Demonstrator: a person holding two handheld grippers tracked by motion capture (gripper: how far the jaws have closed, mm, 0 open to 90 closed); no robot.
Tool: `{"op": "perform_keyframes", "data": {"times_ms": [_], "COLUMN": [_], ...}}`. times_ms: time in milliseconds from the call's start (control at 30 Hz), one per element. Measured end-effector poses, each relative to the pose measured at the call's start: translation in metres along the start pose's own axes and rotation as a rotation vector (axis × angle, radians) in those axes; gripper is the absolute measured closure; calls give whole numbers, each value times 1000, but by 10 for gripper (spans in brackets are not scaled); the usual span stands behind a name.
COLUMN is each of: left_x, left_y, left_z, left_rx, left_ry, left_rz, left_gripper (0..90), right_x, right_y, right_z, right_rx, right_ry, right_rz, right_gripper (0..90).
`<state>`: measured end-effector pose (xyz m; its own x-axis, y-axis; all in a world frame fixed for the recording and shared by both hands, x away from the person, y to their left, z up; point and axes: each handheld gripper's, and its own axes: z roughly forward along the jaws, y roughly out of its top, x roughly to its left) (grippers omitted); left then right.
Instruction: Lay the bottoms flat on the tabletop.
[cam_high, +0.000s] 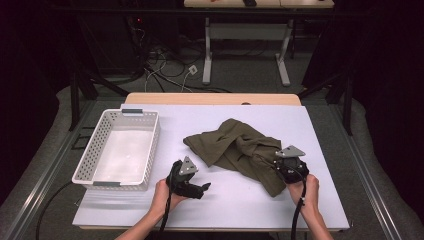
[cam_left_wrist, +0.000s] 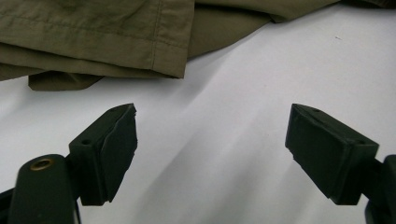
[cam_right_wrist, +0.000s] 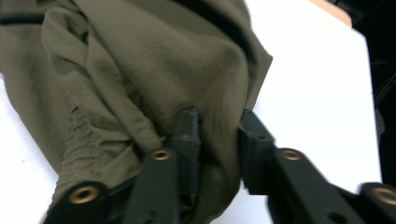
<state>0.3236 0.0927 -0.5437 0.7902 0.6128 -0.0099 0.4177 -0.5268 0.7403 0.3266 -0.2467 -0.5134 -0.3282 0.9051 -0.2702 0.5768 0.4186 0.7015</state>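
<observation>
The olive-green garment (cam_high: 237, 150) is lying crumpled on the white sheet (cam_high: 320, 200) that is covering my table, a little right of the middle. A strip of the wooden tabletop (cam_high: 210, 98) is showing at the sheet's far edge, at twelve o'clock. Beyond it the room is sitting dark, with grey carpet (cam_high: 250, 75), a tangle of cables (cam_high: 165, 62) on the floor and the white legs of another table (cam_high: 245, 50).

At nine o'clock from the garment, the white perforated plastic basket (cam_high: 84, 162) is standing on the sheet with nothing inside it.

I am holding my right gripper (cam_right_wrist: 217, 140) at the garment's four o'clock corner, and its jaws are pinching a fold of the olive fabric between them; in the right gripper view the cloth is bulging up from between the pads, and a gathered, ribbed band is running down at eight o'clock from them. In the high view that gripper (cam_high: 290, 165) is resting right on the cloth's near edge.

I am holding my left gripper (cam_left_wrist: 212, 149) with its jaws spread wide over bare white sheet, gripping nothing. A stitched hem (cam_left_wrist: 161, 56) of the garment is lying at eleven o'clock from those jaws, near but not touching. In the high view this gripper (cam_high: 192, 182) is sitting at seven o'clock from the garment, between it and the basket.
</observation>
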Motion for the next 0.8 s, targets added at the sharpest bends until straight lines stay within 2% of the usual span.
{"op": "perform_keyframes", "data": {"times_ms": [167,233,333,400,467,533,567,600,700,800], "left_x": [-2,-1,-1,-1,-1,-1,-1,-2,-2,-2], "left_y": [0,0,0,0,0,0,0,0,0,-1], "left_z": [0,0,-1,-1,-1,-1,0,0,1,2], "left_rx": [-3,-3,-7,-8,-6,-4,-4,-4,-1,2], "left_ry": [0,0,1,3,3,1,0,0,-1,-1], "left_rz": [6,6,1,3,2,5,4,6,7,5], "left_gripper": [169,169,168,168,168,168,168,168,168,169], "right_x": [4,9,18,27,34,41,43,44,41,35], "right_y": [6,9,13,16,17,15,13,10,6,4], "right_z": [-14,-22,-32,-37,-36,-28,-20,-13,-6,-4], "right_rx": [-58,-80,-118,-137,-119,-57,-25,4,5,-10], "right_ry": [8,21,42,78,107,130,126,124,105,126], "right_rz": [-3,-17,-56,-89,-120,-149,-162,-177,-180,-150], "right_gripper": [525,485,429,397,376,338,341,394,536,668]}}
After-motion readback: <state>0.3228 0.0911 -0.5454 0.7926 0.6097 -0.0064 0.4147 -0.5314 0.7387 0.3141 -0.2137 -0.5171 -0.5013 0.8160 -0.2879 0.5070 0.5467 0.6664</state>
